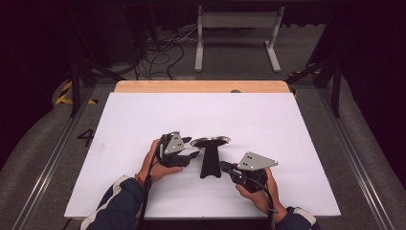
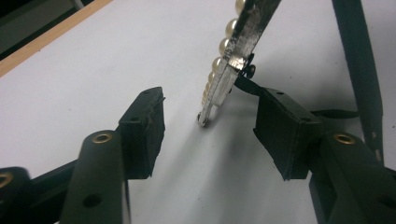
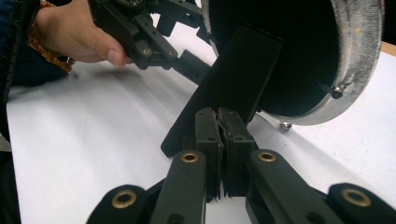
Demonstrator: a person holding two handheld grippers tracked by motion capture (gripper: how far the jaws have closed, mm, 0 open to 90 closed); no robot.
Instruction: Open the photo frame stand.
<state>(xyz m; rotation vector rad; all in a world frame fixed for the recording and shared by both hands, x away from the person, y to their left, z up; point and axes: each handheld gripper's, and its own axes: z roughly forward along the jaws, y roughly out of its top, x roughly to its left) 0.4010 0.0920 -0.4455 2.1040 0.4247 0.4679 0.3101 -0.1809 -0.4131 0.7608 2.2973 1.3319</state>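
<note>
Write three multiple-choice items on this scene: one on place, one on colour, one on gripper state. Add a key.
1. Where does the mirror stand?
A. between the two grippers
B. at the table's far edge
C. on the floor

2. What colour is the table sheet?
A. green
B. white
C. red

3. How are the jaws of the left gripper?
A. shut on a cloth
B. pressed together
C. apart

Key: 1 A, the high view shows it between both hands; 2 B, the sheet is white; 3 C, a wide gap shows in the left gripper view.

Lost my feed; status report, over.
Left gripper open beside the round mirror. Right gripper shut, at the mirror's black stand. White table: nothing blocking.
</note>
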